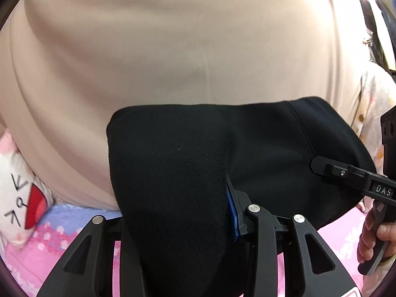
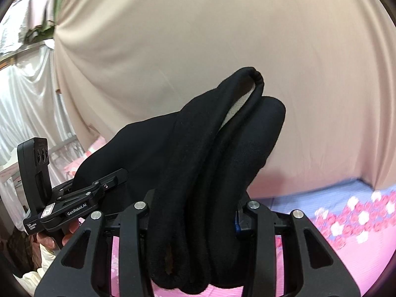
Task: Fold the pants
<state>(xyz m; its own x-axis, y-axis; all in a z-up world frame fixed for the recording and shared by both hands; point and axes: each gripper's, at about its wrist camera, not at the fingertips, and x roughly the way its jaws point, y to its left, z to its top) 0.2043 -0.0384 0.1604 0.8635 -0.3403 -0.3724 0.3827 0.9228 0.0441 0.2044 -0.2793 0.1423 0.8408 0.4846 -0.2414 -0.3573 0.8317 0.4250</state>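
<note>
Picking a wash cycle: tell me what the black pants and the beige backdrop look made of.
Black pants: thick, matte knit, likely fleece-backed; a pale fuzzy lining shows inside the folded edge, and the bundle looks bulky. Beige backdrop: thin, smooth woven cloth with a slight sheen, hanging in long soft folds; the fibre cannot be told.

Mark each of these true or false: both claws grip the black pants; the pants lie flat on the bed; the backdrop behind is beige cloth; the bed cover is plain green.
1. Both claws grip the black pants. True: the left claw and right claw are each shut on the black pants.
2. The pants lie flat on the bed. False: they are held up, bunched in folds.
3. The backdrop is beige cloth. True.
4. The bed cover is plain green. False: it is pink and blue with flowers.
</note>
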